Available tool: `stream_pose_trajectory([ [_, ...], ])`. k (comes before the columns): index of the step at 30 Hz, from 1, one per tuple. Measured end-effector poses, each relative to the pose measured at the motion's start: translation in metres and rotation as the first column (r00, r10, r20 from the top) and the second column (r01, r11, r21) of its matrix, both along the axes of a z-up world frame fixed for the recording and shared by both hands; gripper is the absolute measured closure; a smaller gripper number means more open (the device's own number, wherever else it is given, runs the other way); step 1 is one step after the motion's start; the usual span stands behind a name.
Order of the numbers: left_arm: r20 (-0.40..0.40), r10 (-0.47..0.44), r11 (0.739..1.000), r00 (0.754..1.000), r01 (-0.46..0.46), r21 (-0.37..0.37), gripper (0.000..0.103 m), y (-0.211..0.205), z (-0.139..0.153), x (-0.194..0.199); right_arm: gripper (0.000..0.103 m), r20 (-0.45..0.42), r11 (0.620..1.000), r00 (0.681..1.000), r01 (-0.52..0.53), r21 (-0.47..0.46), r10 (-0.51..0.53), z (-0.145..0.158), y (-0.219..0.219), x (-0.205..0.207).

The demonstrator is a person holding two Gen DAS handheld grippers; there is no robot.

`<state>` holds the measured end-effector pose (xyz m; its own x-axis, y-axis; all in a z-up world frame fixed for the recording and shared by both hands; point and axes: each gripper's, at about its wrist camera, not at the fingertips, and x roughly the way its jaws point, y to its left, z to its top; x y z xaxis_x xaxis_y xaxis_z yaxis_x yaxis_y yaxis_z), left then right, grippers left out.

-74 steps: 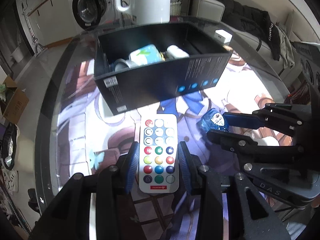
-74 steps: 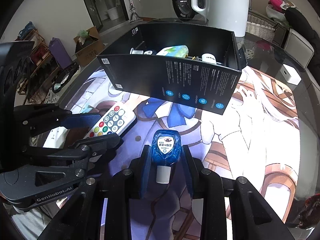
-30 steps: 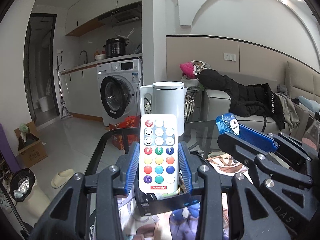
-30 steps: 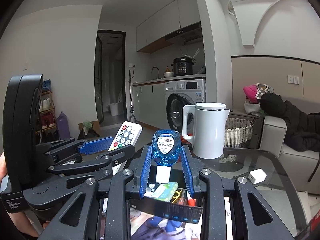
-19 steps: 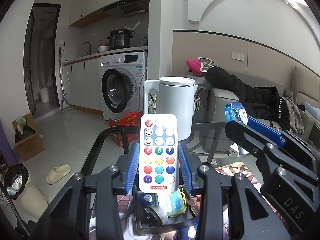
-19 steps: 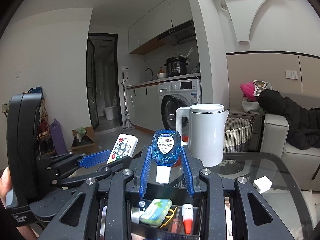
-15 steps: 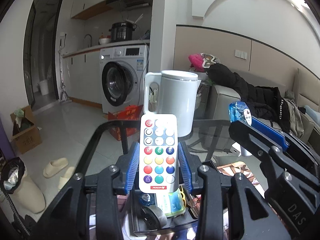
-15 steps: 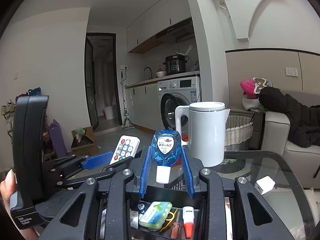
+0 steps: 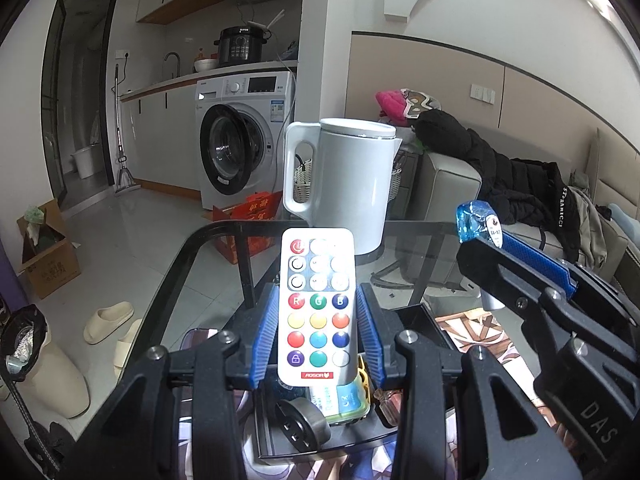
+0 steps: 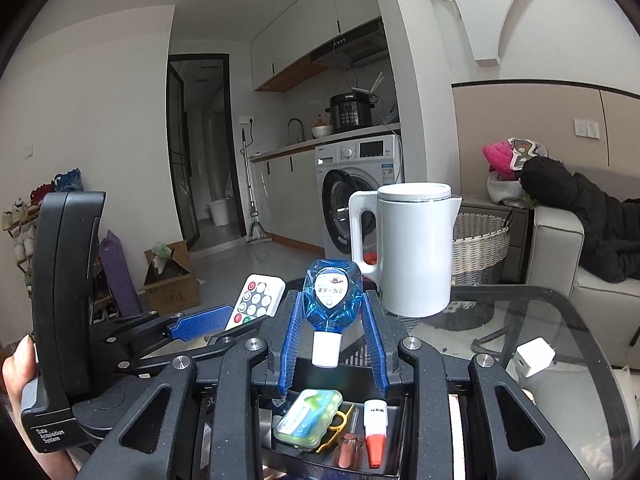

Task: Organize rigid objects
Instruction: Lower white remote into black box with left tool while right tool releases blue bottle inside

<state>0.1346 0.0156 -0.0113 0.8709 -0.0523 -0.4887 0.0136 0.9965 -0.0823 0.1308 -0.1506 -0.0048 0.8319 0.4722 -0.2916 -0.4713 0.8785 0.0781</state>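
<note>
My left gripper (image 9: 318, 300) is shut on a white remote (image 9: 318, 308) with coloured buttons, held in the air above the open black box (image 9: 352, 434). My right gripper (image 10: 331, 304) is shut on a small blue bottle (image 10: 332, 298), white cap toward the camera, also above the black box (image 10: 394, 468). Inside the box lie a green case (image 10: 310, 416), a white tube with a red cap (image 10: 375, 432) and a tape roll (image 9: 304, 420). Each gripper shows in the other's view, the right one (image 9: 480, 226) at the right and the left one (image 10: 256, 300) at the left.
A white kettle (image 9: 340, 184) stands at the far end of the glass table (image 10: 560, 380). A white charger cube (image 10: 534, 354) lies on the glass at the right. A patterned mat (image 9: 476, 332) lies under the box. A hand (image 10: 16, 372) holds the left gripper's handle.
Both grippers moved forward over the box and tipped down a little, so the box's contents now show below the fingers. The kettle looks nearer. Both grips are unchanged.
</note>
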Motion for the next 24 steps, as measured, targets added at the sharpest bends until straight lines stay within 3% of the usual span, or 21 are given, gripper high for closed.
stream_pose_trajectory([
  [8,-0.047,0.010,1.000,0.999,-0.010,0.012,0.065,-0.001,-0.009,0.008,0.073,-0.082,1.000,0.997,0.004,-0.009,-0.005,-0.011,0.000,0.015],
  [12,-0.186,-0.004,1.000,0.983,0.003,-0.003,0.065,-0.003,-0.025,0.024,0.073,-0.184,1.000,0.983,0.001,-0.011,-0.003,-0.023,-0.002,0.032],
  [19,-0.317,-0.016,1.000,0.948,0.020,0.010,0.065,-0.010,-0.046,0.033,0.073,-0.369,0.997,0.929,0.006,-0.077,-0.034,-0.056,0.001,0.061],
  [24,-0.370,-0.031,0.999,0.929,0.044,0.025,0.065,-0.013,-0.055,0.033,0.073,-0.452,0.995,0.891,-0.011,-0.100,-0.035,-0.077,0.002,0.069],
])
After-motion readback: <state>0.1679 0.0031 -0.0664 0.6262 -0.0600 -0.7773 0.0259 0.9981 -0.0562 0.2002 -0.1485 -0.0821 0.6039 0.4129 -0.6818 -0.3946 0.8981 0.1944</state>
